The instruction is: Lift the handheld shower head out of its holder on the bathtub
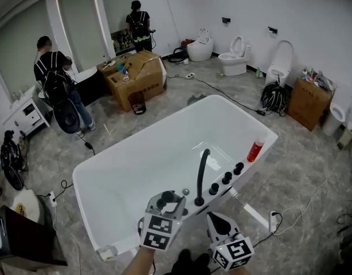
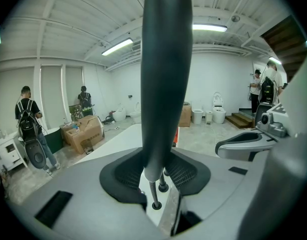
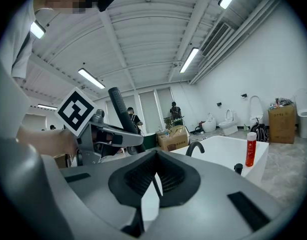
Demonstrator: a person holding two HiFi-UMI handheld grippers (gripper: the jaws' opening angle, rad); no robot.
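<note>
The handheld shower head [image 2: 166, 74] is a dark, smooth handle that stands upright between the pads of my left gripper [image 2: 158, 181], which is shut on it. A thin metal hose [image 2: 152, 191] runs from its lower end down into a hole in the tub's rim. In the head view my left gripper [image 1: 166, 202] holds it just left of the black curved spout [image 1: 203, 173]. My right gripper [image 1: 220, 221] hangs beside it at the tub's near rim. Its jaws [image 3: 154, 181] are shut with nothing between them. The right gripper view shows the handle [image 3: 121, 114] slanting up out of the left gripper.
The white bathtub [image 1: 130, 171] fills the middle. Black knobs [image 1: 226, 177] and a red bottle [image 1: 255, 151] stand on its right rim. Cardboard boxes [image 1: 136, 76], toilets [image 1: 236, 56], cables and two people [image 1: 58, 87] occupy the floor beyond.
</note>
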